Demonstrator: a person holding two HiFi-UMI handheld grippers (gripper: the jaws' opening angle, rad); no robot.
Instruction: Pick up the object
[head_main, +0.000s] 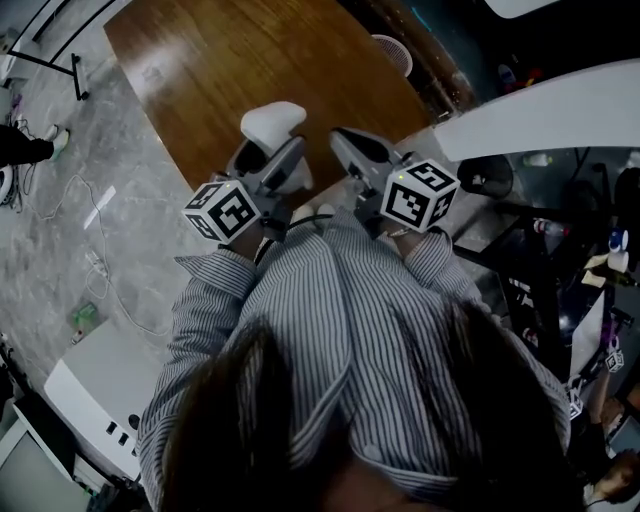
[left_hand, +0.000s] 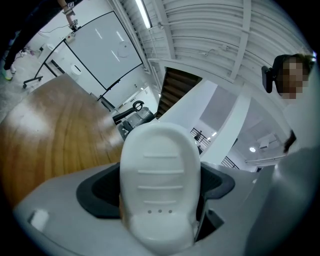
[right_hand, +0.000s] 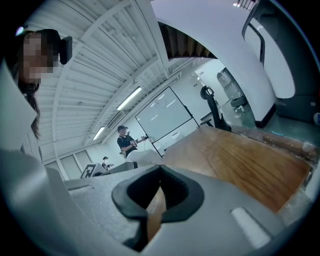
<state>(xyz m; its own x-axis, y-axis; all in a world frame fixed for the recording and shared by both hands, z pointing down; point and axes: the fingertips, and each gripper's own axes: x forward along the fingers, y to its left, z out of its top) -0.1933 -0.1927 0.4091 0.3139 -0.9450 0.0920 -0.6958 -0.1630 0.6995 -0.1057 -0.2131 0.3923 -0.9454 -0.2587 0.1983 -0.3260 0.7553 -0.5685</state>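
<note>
A white rounded plastic object (head_main: 272, 120) with shallow ridges sits at the tip of my left gripper (head_main: 278, 140), above the near edge of the brown wooden table (head_main: 240, 60). It fills the middle of the left gripper view, where the object (left_hand: 160, 185) is wedged upright between the dark pads (left_hand: 97, 192), with the left gripper (left_hand: 160, 200) shut on it. My right gripper (head_main: 348, 142) is held beside it, close to the person's striped shirt. Seen from its own camera, the right gripper (right_hand: 159, 172) has its black pads meeting at the tip, with nothing held.
A white curved counter (head_main: 540, 105) runs along the right and a white round seat (head_main: 393, 50) stands at the table's far edge. Cables (head_main: 100, 270) lie on the grey floor to the left. A person (right_hand: 125, 140) stands far beyond the table.
</note>
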